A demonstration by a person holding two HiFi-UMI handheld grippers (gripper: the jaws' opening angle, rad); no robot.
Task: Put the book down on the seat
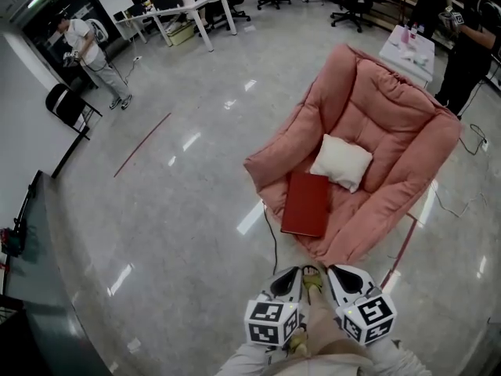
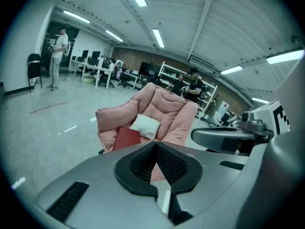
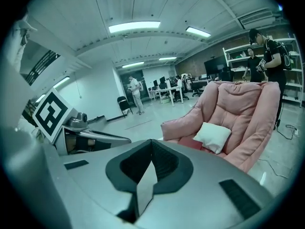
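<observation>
Near the seat's front lip, the book [image 1: 305,204] risked sliding off the soft pink chair [image 1: 391,108], while left gripper [image 2: 155,146] and right gripper [image 3: 151,143] were closed, empty.

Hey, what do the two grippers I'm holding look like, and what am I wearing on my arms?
The left gripper and right gripper are matching silver-grey shells tapering to rounded noses. Each carries a white cube printed with black square markers. The pads inside are black and ribbed. Light-coloured sleeves show at the bottom edge of the head view.
</observation>
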